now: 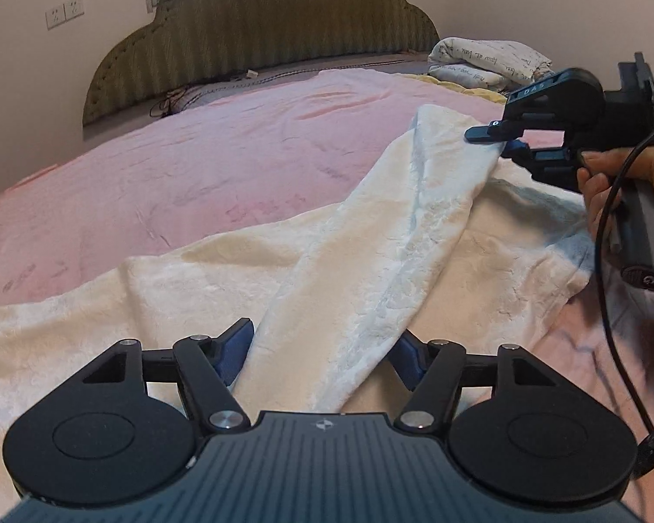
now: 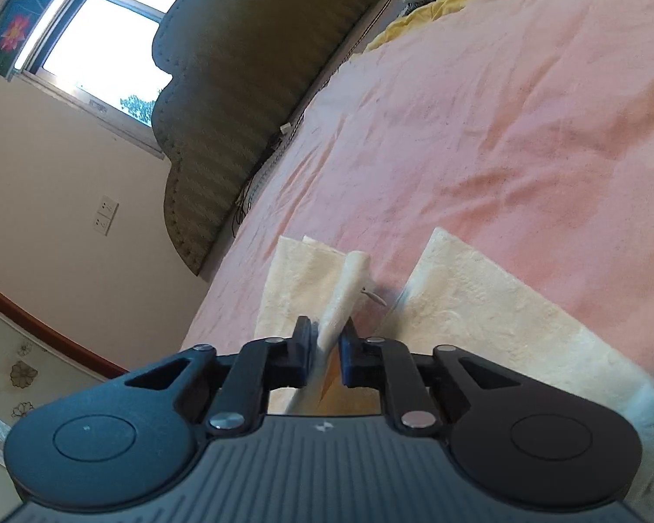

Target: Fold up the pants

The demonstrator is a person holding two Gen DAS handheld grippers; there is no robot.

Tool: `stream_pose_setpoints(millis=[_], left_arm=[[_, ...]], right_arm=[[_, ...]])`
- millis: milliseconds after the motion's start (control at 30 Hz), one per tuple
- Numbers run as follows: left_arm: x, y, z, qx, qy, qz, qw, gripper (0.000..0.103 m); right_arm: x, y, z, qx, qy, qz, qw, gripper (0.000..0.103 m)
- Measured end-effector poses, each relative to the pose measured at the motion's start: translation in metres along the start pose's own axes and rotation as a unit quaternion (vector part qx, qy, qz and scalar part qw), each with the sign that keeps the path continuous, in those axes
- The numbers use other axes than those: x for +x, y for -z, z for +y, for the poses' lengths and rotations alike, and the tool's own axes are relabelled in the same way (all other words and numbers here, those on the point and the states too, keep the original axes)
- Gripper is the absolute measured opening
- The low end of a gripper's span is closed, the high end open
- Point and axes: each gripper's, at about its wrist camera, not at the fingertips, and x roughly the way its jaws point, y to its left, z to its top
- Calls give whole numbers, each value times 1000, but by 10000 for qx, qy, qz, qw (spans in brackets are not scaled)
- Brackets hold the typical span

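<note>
Cream fleece pants (image 1: 283, 261) are lying spread across a pink bedsheet (image 1: 174, 165), one fold lifting between two handheld grippers. Left gripper (image 1: 322, 348) is pinching the raised fabric near its base, while right gripper (image 2: 327, 340) is clamping the upper edge.

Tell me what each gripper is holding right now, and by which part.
Both hold the cream pants. The right gripper pinches a raised fold of an edge; the left gripper has its jaws around a bunched ridge of fabric, lifting it off the pink bedspread.
</note>
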Motion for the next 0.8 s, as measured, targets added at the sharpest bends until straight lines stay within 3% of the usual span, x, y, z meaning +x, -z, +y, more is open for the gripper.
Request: stream_pose_setpoints(millis=[133, 233, 367, 433, 500, 567, 633, 700, 767, 800], left_arm=[[-1, -1, -18, 443, -272, -178, 9985, 40], [-6, 0, -21, 440, -267, -275, 9983, 22], [-3, -8, -3, -32, -193, -45, 9998, 16], [-7, -17, 16, -459, -364, -135, 9982, 16], [-23, -28, 38, -1009, -724, -571, 9906, 16], [-45, -37, 55, -1483, -899, -1102, 9787, 16], [-63, -39, 57, -1522, -950, -1468, 9728, 17], [-59, -38, 40, -888, -899, -1186, 9849, 22], [-40, -25, 18, -308, -386, -521, 9974, 15], [-32, -17, 10, -178, -169, -275, 9993, 15]], right_arm=[[-33, -7, 5, -7, -373, -228, 9990, 7], [-57, -12, 20, -169, -700, -316, 9969, 7], [-45, -20, 45, -454, -788, -56, 9958, 7], [-25, -26, 59, -440, -783, 201, 9958, 7], [-20, -30, 86, -530, -1143, 195, 9918, 7], [-40, -30, 119, -994, -1916, -174, 9763, 7], [-67, -26, 133, -1306, -2384, -511, 9610, 7], [-87, -21, 121, -1340, -2210, -634, 9640, 7], [-94, -13, 88, -1325, -1390, -615, 9795, 7], [-94, -10, 68, -1178, -955, -527, 9870, 7]])
